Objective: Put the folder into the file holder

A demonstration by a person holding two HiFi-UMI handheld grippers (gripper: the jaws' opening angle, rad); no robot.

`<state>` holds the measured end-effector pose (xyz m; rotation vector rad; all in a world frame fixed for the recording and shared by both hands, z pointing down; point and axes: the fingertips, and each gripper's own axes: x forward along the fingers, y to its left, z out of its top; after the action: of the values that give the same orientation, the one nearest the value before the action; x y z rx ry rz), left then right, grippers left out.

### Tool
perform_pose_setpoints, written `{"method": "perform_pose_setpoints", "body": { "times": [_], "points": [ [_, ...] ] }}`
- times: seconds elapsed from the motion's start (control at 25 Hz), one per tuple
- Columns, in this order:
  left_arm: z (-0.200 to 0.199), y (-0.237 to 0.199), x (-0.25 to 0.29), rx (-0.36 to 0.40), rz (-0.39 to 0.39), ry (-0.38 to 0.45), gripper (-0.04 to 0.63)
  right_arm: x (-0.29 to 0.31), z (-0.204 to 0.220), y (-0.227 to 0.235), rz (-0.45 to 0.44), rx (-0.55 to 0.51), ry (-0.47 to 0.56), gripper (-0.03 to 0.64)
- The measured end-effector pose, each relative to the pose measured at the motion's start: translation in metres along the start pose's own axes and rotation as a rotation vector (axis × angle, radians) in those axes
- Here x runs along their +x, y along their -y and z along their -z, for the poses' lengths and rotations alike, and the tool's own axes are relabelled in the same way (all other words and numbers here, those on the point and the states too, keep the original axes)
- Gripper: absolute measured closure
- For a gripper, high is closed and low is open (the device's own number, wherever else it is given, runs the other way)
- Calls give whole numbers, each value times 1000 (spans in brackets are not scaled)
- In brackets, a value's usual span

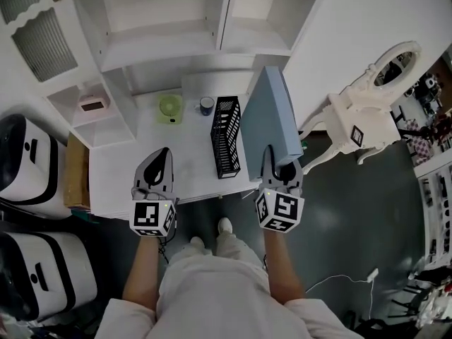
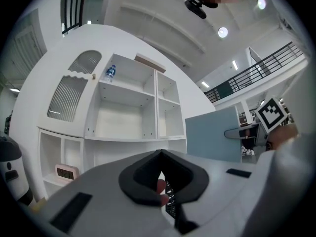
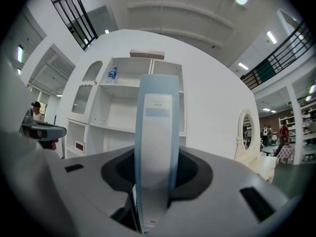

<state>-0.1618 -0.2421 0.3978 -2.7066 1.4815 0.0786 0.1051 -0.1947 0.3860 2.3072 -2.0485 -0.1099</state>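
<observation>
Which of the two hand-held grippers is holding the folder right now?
The right hand-held gripper: its jaws clamp the light blue folder, which stands on edge. The left hand-held gripper is shut with nothing between its jaws.

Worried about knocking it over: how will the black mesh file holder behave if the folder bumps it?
Probably light: the file holder is open mesh. Narrow and standing free on the smooth desk, it may slide or tip sideways.

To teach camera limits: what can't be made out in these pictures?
Folder label print: right gripper view, blurred.
File holder: right gripper view, mostly hidden behind the folder.
Clock digits: head view, too small.
Cup contents: head view, too small.
</observation>
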Motion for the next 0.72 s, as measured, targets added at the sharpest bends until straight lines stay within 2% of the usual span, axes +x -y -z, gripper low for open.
{"method": "perform_pose_setpoints", "body": {
  "times": [0.32,0.72],
  "points": [
    [-3,-6,-1,-20,-13,-8,598,36,12,-35,-61,-21,60,470],
    [0,-17,10,4,-61,-19,598,87,81,-40,-96,19,41,469]
  ]
}}
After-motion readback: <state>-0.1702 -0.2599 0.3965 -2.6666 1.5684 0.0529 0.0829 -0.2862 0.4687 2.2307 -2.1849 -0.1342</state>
